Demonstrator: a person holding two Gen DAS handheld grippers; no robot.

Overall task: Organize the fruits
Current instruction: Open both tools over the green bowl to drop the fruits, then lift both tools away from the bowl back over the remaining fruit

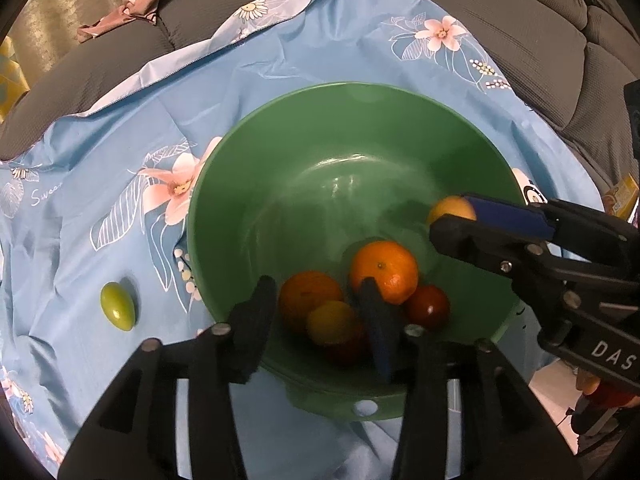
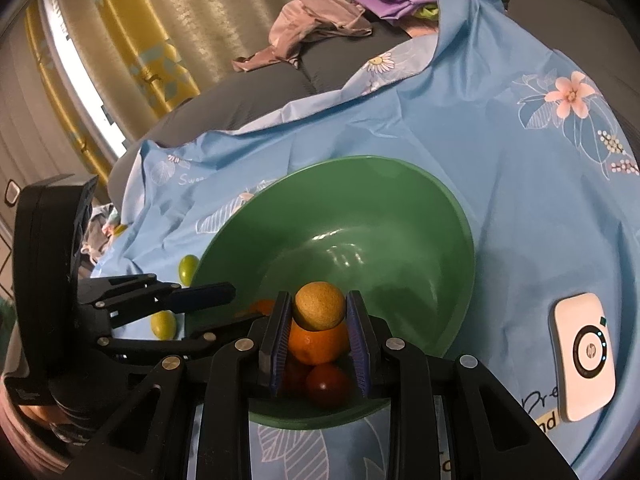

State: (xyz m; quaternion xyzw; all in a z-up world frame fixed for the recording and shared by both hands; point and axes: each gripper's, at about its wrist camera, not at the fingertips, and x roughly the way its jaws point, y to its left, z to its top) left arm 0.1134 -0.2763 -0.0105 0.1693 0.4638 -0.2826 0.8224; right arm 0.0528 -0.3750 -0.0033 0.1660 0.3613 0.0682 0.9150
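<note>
1. Green bowl (image 1: 320,120) sits on the blue flowered cloth (image 1: 120,140); already in it: two oranges (image 1: 384,270), a small yellow fruit (image 1: 332,322) and a dark red fruit (image 1: 428,306), all bunched at the near side
2. Left gripper (image 1: 320,300) hangs over the near rim with jaws apart and nothing clamped; the yellow fruit lies loose below them in the pile
3. Right gripper (image 2: 318,312) is clamped on a rough yellow ball-shaped fruit (image 2: 319,306), held above the fruit in the bowl and not let go yet
4. Still outside: a green fruit (image 1: 118,306) on the cloth, left of the bowl. The right wrist view shows two green ones (image 2: 188,268) there, one farther, one nearer
5. White device (image 2: 584,354) lies on the cloth right of the bowl, not part of the job
6. My read: past halfway. Left to do: drop the held fruit in, then fetch the green ones
</note>
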